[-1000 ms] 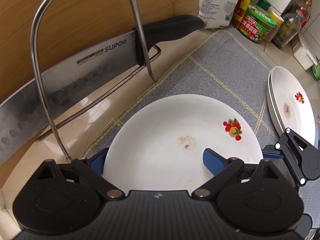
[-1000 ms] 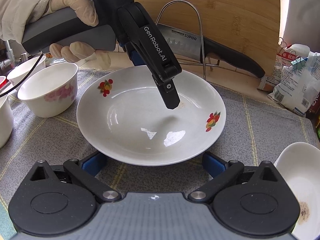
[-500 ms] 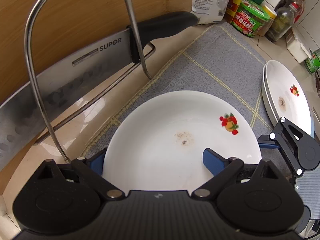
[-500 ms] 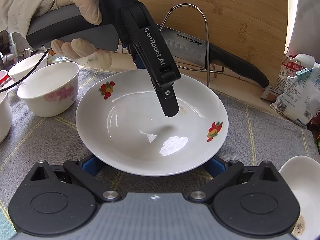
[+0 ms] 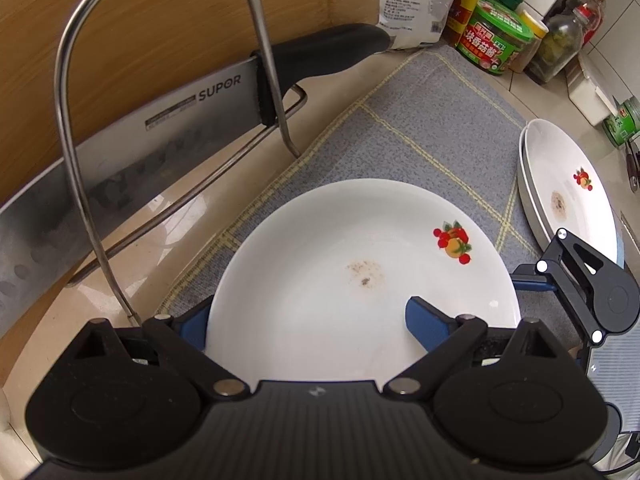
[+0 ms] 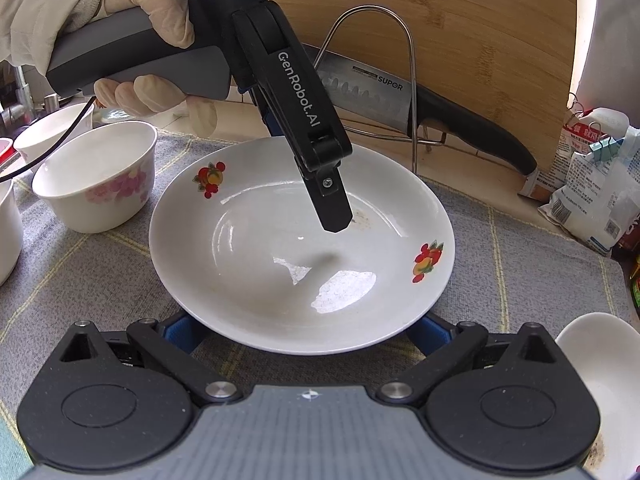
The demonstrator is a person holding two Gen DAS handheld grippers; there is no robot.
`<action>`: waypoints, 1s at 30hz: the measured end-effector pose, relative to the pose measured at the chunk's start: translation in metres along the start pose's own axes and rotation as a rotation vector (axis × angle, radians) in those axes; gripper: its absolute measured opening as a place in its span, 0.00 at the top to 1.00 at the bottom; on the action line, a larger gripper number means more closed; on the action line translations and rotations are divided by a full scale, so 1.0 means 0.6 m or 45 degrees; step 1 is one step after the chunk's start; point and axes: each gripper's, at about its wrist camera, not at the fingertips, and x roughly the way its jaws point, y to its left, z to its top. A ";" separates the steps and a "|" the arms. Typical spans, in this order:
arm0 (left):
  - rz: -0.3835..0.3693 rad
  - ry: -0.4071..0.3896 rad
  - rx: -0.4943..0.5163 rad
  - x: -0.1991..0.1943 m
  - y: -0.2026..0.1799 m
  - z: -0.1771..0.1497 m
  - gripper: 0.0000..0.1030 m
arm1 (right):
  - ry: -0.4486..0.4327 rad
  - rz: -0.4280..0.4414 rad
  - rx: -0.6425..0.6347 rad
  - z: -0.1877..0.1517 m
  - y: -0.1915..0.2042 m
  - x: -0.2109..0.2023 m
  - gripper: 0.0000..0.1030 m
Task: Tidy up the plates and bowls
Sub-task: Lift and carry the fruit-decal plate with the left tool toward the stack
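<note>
A white plate (image 5: 320,280) (image 6: 260,260) with red fruit decals and a brown stain lies on the grey mat (image 5: 420,128). My left gripper (image 5: 304,312) is open and points steeply down, straddling the plate's near rim. One blue finger stays outside the rim and the other hangs over the dish without pressing. In the right wrist view its black finger (image 6: 332,204) hovers above the stain, held by a gloved hand (image 6: 148,12). My right gripper (image 6: 306,328) stands wide open, both fingertips hidden under the plate's rim. Two stacked plates (image 5: 568,192) (image 6: 600,380) lie to the right.
A wire rack (image 5: 72,120) holds a cleaver (image 5: 140,152) against a wooden board (image 5: 140,20) behind the plate. A flowered bowl (image 6: 100,180) and more bowls (image 6: 52,128) sit on the left. Jars (image 5: 496,40) and a clipped bag (image 6: 592,192) crowd the back right.
In the right wrist view the plate's near rim now covers more of my right gripper's blue fingertips than a second ago. The left gripper has stayed over the plate.
</note>
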 end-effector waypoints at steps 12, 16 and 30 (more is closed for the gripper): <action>-0.008 -0.014 -0.009 -0.015 -0.008 -0.010 0.07 | -0.003 -0.012 -0.041 -0.002 0.007 -0.017 0.00; -0.006 -0.023 -0.008 -0.024 -0.015 -0.014 0.07 | -0.003 -0.006 -0.040 0.000 0.008 -0.027 0.00; 0.012 -0.061 0.024 -0.062 -0.058 -0.023 0.07 | -0.016 -0.041 -0.044 -0.001 0.016 -0.083 0.00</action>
